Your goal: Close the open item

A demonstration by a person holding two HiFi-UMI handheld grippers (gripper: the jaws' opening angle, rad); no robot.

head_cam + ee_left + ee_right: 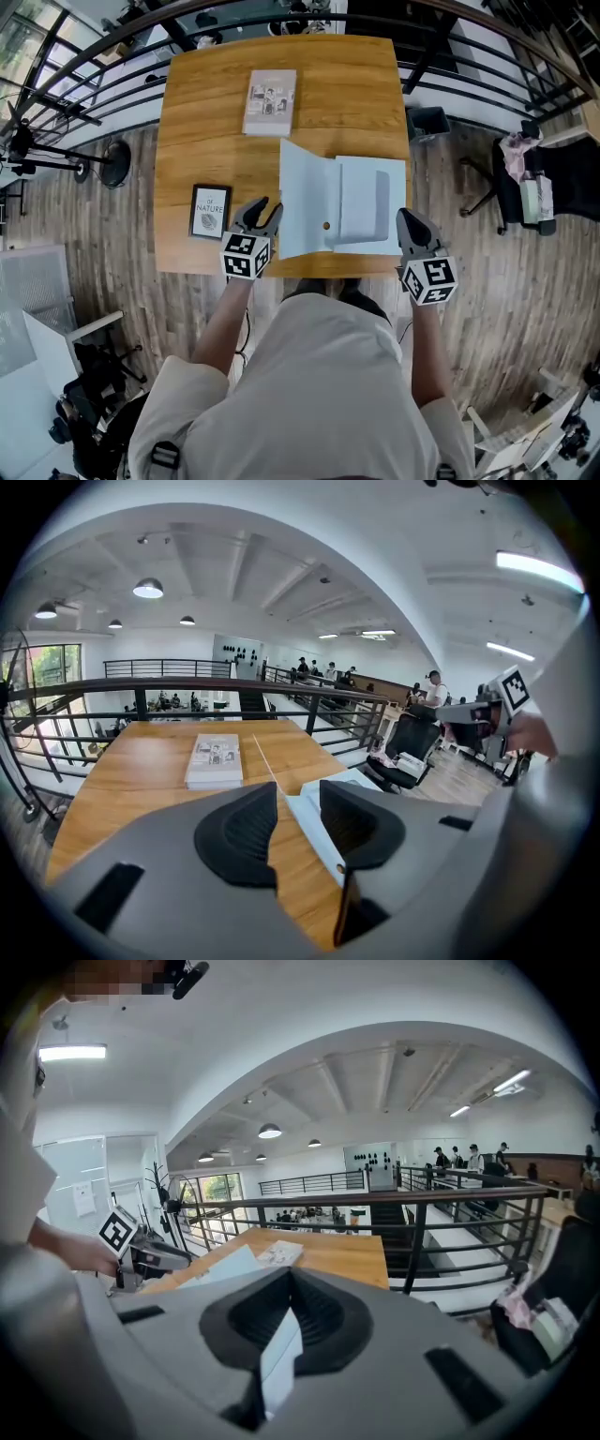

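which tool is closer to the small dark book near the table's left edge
Left. The left tool sits just right of the dark book; the right tool is beyond the blue folder.

The table (187, 122) is warm wood, smooth, with a satin sheen and visible grain. The floor (84, 216) is duller, greyer wood planking. The folder (366, 202) is pale blue, smooth and matt (card or plastic, hard to tell). The book (270, 101) has a printed paper cover. The railing (84, 66) is dark metal. The left gripper (261, 214) and right gripper (410, 220) are matt grey plastic, with black ribbed pads (239, 834).
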